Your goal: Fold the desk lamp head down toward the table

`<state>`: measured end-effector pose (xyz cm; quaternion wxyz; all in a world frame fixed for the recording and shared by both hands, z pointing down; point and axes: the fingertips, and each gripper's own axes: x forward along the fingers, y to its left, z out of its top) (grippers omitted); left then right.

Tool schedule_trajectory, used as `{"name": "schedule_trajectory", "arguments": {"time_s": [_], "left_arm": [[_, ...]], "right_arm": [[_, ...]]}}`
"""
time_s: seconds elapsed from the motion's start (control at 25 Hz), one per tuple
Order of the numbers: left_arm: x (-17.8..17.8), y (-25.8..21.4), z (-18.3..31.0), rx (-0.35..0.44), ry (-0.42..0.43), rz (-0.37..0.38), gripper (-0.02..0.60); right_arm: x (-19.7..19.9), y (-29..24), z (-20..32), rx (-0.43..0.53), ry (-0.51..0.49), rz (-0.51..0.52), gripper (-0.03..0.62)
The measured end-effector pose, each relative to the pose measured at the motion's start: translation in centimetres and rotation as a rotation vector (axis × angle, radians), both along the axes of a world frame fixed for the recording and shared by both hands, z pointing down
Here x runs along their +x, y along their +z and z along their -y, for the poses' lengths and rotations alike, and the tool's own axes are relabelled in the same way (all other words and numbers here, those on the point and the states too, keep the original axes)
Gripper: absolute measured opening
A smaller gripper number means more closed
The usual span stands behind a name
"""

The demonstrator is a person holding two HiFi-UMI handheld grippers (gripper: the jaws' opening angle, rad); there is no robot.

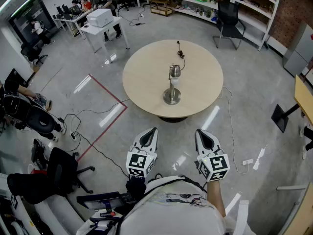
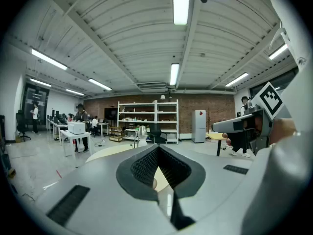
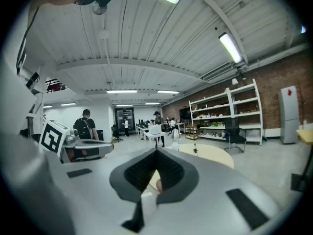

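1. The left tool (image 1: 148,137) is held low, close to the person's body and well apart from the round counter (image 1: 144,77). Its jaws are pressed together with nothing between them. To be useful it likely has to go forward and open first. A good job for it is steadying the lamp's base (image 1: 171,97), so the lamp neither slides nor tips.
2. The desk lamp (image 1: 172,86) stands upright near the middle of the counter. Its lamp head (image 1: 174,71) sits on a short stem above the round base. The cord (image 1: 181,52) trails off on the far side. The fold probably goes best as a slow push or pull on the head itself, near its outer end, following the hinge's arc rather than forcing it sideways. Where the hinge sits is too small to tell.
3. The right tool (image 1: 207,140) is just beside the left one, equally far from the lamp. It too is fully closed and empty. It should open only as it nears the head, then take a light hold.
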<state>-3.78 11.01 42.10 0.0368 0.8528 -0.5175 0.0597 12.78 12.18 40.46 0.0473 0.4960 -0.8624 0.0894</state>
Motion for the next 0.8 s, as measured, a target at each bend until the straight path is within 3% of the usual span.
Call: {"name": "schedule_trajectory", "arguments": {"time_s": [0.64, 0.8], "left_arm": [[-1.2, 0.6, 0.1, -0.019, 0.026, -0.016, 0.003], [-1.4, 1.2, -0.4, -0.013, 0.040, 0.080, 0.003]], "right_arm": [[-1.6, 0.6, 0.3, -0.026, 0.015, -0.013, 0.005], [-1.5, 0.9, 0.2, -0.051, 0.045, -0.004, 0.005]]}}
